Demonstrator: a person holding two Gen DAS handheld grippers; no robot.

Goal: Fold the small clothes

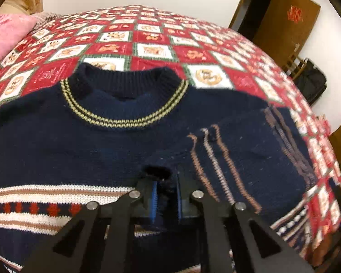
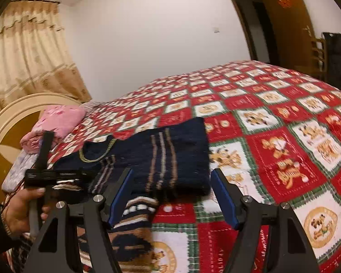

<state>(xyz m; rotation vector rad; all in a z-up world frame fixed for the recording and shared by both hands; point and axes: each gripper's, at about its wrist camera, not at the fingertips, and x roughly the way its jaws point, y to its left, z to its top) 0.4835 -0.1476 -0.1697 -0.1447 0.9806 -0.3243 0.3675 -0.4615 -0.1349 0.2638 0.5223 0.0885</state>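
Left tongs (image 1: 166,195) pinch a dark cuff (image 1: 157,172) over the navy sweater (image 1: 79,141) — red quilt (image 1: 152,38) beneath.

Navy sweater (image 1: 124,141), gold-striped collar, brown-white bands; red-white checked bedspread (image 1: 152,36); pink pillow (image 1: 8,34).

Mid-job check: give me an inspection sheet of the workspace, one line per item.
Surface: bed with a red patchwork quilt.
Job's things: navy sweater lying face up, collar away from the camera; one sleeve folded across the chest.
Clutter: pink folded clothes piled near the headboard.
Grippers: left gripper shut on dark knit fabric of the sweater; right gripper open over the sweater's edge, holding nothing.
Cables: nothing seen.
Surroundings: curtain, white wall, wooden door, dark bag by the wall.
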